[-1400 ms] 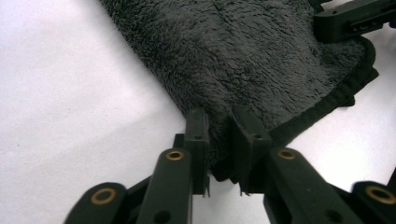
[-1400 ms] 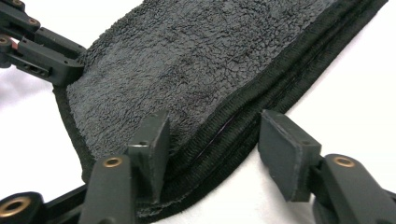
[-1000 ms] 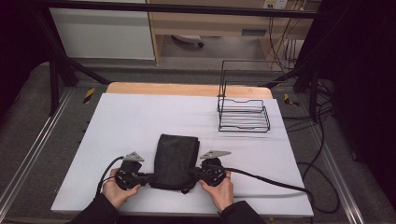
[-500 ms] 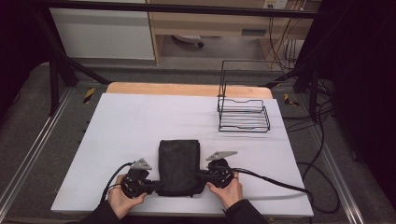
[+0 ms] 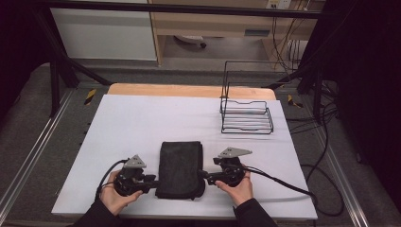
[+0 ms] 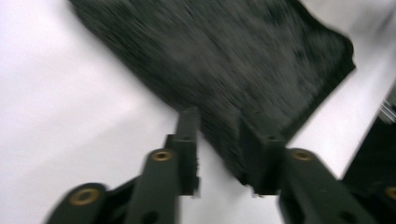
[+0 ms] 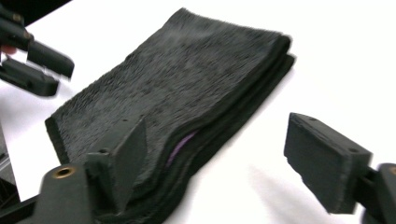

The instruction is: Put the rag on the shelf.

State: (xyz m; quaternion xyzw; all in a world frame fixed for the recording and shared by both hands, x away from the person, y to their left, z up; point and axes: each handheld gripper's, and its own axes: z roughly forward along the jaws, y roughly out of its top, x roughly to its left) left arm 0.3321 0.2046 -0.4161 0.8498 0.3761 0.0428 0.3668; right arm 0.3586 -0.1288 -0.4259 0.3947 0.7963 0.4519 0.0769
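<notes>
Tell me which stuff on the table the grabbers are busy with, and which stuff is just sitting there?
Busy with:
- folded black fuzzy cloth, lying flat on the white table
- left gripper, jaws just opened at the cloth's left edge
- right gripper, jaws just opened wide at its right edge

Just sitting there:
- empty black wire rack, at the far right

Even overhead light falls on the white bench point(image 5: 142, 123), which is bright against a dark, dim room around it. Shadows beside the folded black cloth point(image 5: 180, 169) are faint. Both gripper views are motion-blurred, the cloth's pile smeared, and the bench beside it glares nearly blown-out white.
</notes>
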